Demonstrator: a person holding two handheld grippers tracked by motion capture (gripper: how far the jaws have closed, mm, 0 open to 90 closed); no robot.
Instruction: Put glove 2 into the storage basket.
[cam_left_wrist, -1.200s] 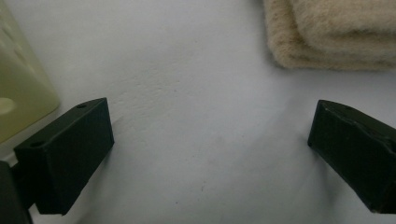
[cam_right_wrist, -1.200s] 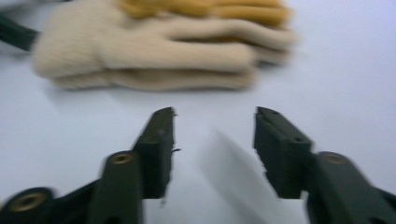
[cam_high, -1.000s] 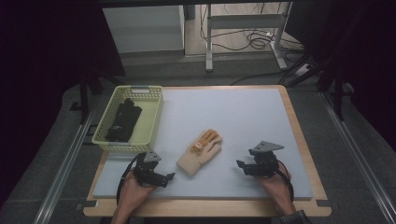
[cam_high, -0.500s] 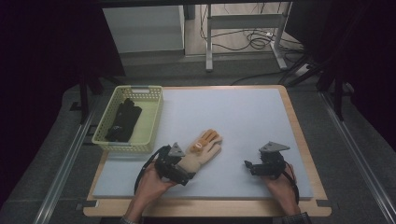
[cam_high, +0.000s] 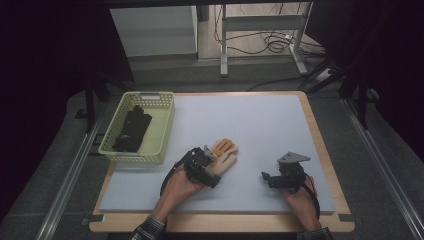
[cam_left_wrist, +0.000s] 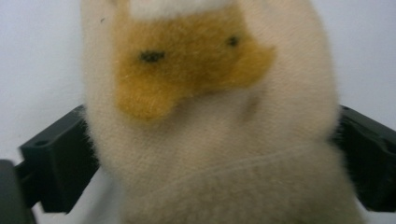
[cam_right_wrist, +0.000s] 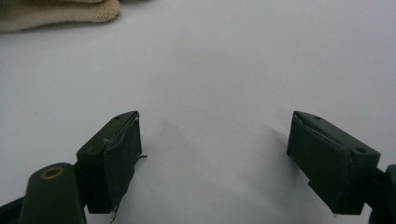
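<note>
A fuzzy cream glove (cam_high: 226, 151) with orange patches lies flat on the blue-grey mat (cam_high: 250, 120), fingers pointing away. My left gripper (cam_high: 214, 161) sits over its cuff end. In the left gripper view the glove (cam_left_wrist: 210, 116) fills the gap between the two black jaws of my left gripper (cam_left_wrist: 210, 158), which stand wide at either side; they have just been closing a little, with the glove between them. My right gripper (cam_high: 266, 178) rests low on the mat to the right, open, with bare mat between the jaws of this gripper (cam_right_wrist: 215, 154). A corner of the glove (cam_right_wrist: 56, 11) shows far off.
A pale yellow plastic basket (cam_high: 136, 156) stands at the mat's left edge and holds black gloves (cam_high: 132, 128). The mat lies on a wood-edged table (cam_high: 325, 150). Metal rails run along both sides, and cables and a frame stand beyond the far edge.
My left hand has moved right and forward from near the front edge up to the glove, and its jaws now straddle the cuff. The right hand has stayed in place.
</note>
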